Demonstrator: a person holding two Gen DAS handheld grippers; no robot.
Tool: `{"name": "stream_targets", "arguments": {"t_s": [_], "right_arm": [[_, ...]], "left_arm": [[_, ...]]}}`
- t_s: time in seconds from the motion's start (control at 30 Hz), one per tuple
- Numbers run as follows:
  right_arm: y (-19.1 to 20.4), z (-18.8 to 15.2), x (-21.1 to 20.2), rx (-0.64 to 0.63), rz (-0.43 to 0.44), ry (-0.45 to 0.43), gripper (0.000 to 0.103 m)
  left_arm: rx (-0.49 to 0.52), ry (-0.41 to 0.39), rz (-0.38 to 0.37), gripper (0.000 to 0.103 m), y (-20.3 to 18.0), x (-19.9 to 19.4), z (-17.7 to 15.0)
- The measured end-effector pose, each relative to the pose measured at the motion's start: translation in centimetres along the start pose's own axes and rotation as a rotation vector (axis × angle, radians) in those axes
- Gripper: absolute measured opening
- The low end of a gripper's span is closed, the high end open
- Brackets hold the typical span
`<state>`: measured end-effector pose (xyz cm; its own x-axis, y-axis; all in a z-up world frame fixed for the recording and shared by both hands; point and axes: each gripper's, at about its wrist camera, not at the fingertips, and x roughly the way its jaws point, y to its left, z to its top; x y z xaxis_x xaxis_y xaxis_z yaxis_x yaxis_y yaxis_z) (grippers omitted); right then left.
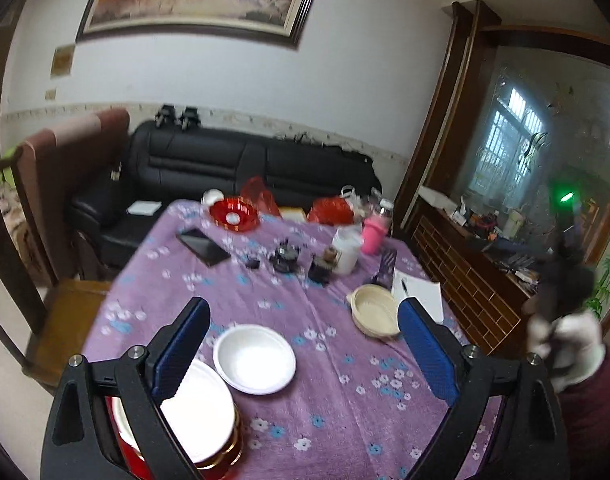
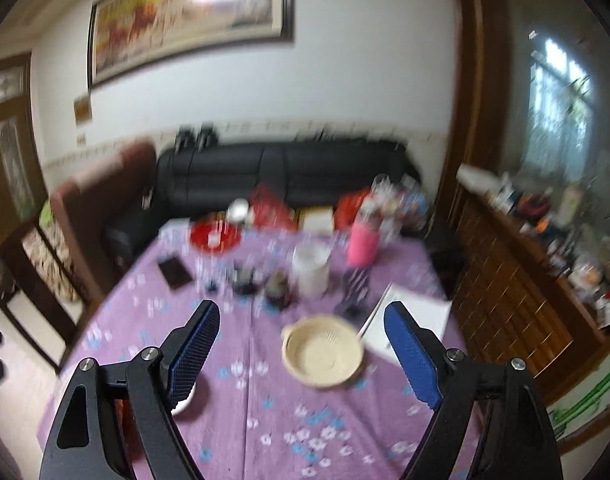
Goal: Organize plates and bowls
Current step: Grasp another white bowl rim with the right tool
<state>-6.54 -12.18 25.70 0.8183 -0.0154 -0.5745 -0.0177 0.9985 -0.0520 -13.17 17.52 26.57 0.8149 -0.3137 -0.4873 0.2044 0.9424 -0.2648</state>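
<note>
Both wrist cameras look forward and downward between their own fingers, from close above the near edge of the surface (image 1: 329,420). Both face the sofa (image 1: 241,168) wall. Shared field: beige bowl (image 1: 375,316), cluttered far end, framed picture (image 2: 185,16).

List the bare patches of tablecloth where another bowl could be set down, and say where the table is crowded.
Free: the cloth between the white bowl and the beige basket bowl, and the near right corner below the basket. Crowded: the far half, around the phone, white jar, pink cup and red dish.
</note>
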Motion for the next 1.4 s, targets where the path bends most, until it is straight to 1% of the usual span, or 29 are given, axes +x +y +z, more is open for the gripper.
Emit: {"name": "stream_targets", "arguments": {"t_s": [0.07, 0.13, 0.2, 0.3, 0.37, 0.43, 0.5, 0.67, 0.73, 0.77, 0.83, 0.87, 0.9, 0.97, 1.03, 1.1, 1.23, 1.3, 1.4], "right_arm": [[0.2, -2.3, 4.2, -0.002, 0.001, 0.05, 0.087], [-0.3, -4.4, 7.7, 0.023, 0.024, 0.102, 0.084], [-1.1, -6.8, 11.7, 0.072, 0.064, 0.171, 0.071], [-1.7, -9.1, 15.8, 0.16, 0.116, 0.255, 0.064], [-1.6, -10.8, 17.9, 0.223, 0.186, 0.314, 0.063], [-0.4, -11.9, 18.8, 0.239, 0.246, 0.341, 0.063], [1.6, -13.0, 19.3, 0.219, 0.303, 0.366, 0.063], [4.6, -13.2, 20.3, 0.205, 0.377, 0.396, 0.063], [6.2, -13.2, 21.5, 0.24, 0.468, 0.43, 0.063], [7.3, -13.2, 22.0, 0.248, 0.5, 0.45, 0.063], [9.6, -13.5, 23.0, 0.238, 0.526, 0.491, 0.063], [10.6, -13.7, 23.3, 0.223, 0.522, 0.504, 0.063], [11.5, -13.9, 23.8, 0.206, 0.51, 0.515, 0.047], [12.2, -14.3, 24.6, 0.212, 0.508, 0.549, 0.011], [11.4, -14.5, 24.2, 0.238, 0.513, 0.531, 0.01], [10.0, -14.5, 23.0, 0.231, 0.474, 0.503, 0.009], [4.8, -15.1, 21.2, 0.269, 0.432, 0.498, 0.009], [2.6, -15.5, 21.1, 0.301, 0.431, 0.506, 0.009], [-0.7, -16.2, 20.3, 0.349, 0.393, 0.47, 0.01]], "left_arm": [[0.004, 0.023, 0.015, 0.095, 0.1, 1.3, -0.7], [0.011, 0.05, 0.04, 0.095, 0.3, 2.9, -1.9], [0.022, 0.067, 0.068, 0.095, 0.3, 4.1, -2.7], [0.011, 0.104, 0.087, 0.095, 0.5, 6.0, -3.9], [-0.005, 0.129, 0.083, 0.095, 0.9, 7.0, -4.4], [-0.031, 0.139, 0.093, 0.095, 1.5, 7.6, -4.7], [-0.049, 0.142, 0.114, 0.095, 2.1, 8.1, -4.8], [-0.058, 0.168, 0.126, 0.095, 2.4, 8.9, -5.4], [-0.065, 0.167, 0.134, 0.095, 2.2, 9.0, -5.8], [-0.072, 0.164, 0.132, 0.095, 2.1, 9.0, -5.9], [-0.075, 0.168, 0.127, 0.095, 1.7, 9.2, -6.1], [-0.073, 0.177, 0.125, 0.095, 1.6, 9.3, -6.3], [-0.069, 0.185, 0.124, 0.095, 1.5, 9.5, -6.5], [-0.059, 0.197, 0.131, 0.095, 1.4, 9.6, -6.8], [-0.062, 0.202, 0.134, 0.095, 1.5, 9.6, -7.1], [-0.059, 0.208, 0.141, 0.095, 1.7, 9.8, -7.4], [-0.057, 0.225, 0.145, 0.095, 1.7, 10.8, -7.8], [-0.056, 0.242, 0.138, 0.095, 1.3, 11.9, -8.1], [-0.024, 0.264, 0.149, 0.095, 0.0, 13.8, -8.8]]}}
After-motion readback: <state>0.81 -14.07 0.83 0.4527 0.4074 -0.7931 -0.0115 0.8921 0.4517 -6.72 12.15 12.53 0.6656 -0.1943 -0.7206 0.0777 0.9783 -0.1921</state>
